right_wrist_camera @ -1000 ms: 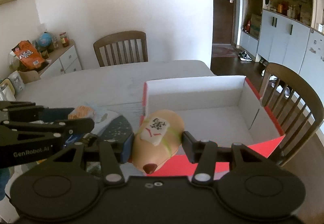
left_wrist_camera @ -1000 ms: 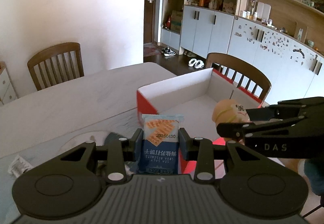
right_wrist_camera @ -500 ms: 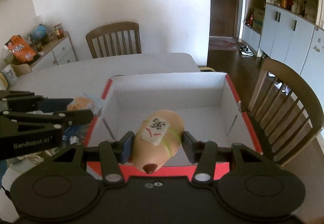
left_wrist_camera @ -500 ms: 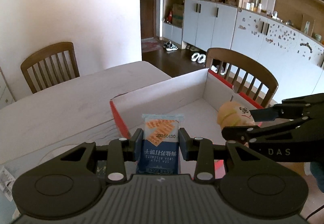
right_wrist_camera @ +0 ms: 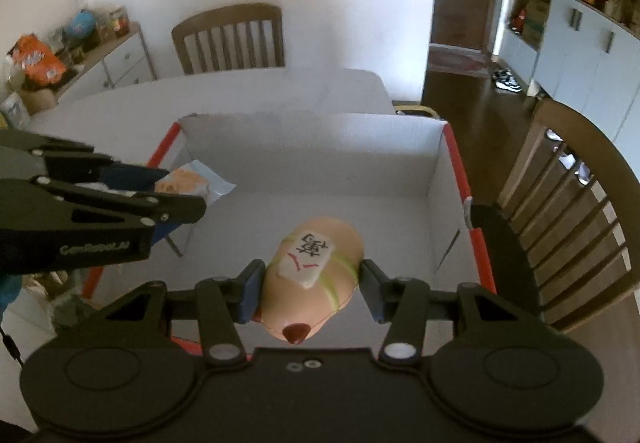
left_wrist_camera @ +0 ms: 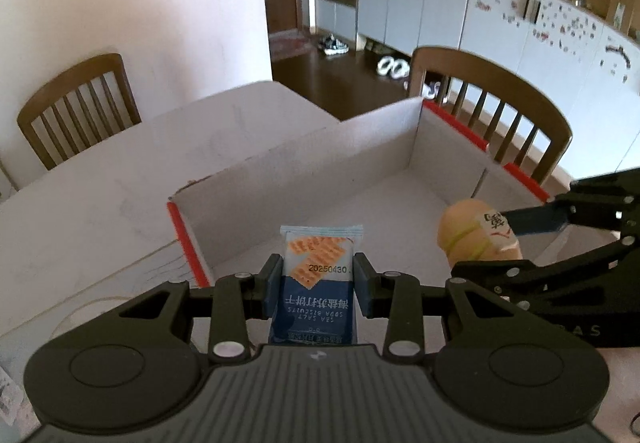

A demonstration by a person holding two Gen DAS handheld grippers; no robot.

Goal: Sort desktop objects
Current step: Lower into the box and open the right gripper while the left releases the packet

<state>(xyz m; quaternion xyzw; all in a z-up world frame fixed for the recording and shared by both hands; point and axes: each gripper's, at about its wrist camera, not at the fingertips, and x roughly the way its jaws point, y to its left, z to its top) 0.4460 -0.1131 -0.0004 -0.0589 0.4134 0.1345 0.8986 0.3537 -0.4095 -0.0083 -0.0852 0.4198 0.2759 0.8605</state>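
Cracker pkt (left_wrist_camera: 320,275) bottom hidden behind left gripper (left_wrist_camera: 318,285), clamped on it. Only right cam shows squishy toy (right_wrist_camera: 316,275) nub; right gripper (right_wrist_camera: 312,289) clamps it above box (right_wrist_camera: 436,179).

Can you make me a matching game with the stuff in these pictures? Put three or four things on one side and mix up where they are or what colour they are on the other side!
Things:
1. biscuit packet
2. squishy toy
3. cardboard box
4. orange snack bag

Places or colours:
A. white inside with red edges, nothing lying on its floor
B. on the sideboard by the wall
C. clamped in the left gripper
D. clamped in the right gripper

Pairs: 1-C, 2-D, 3-A, 4-B
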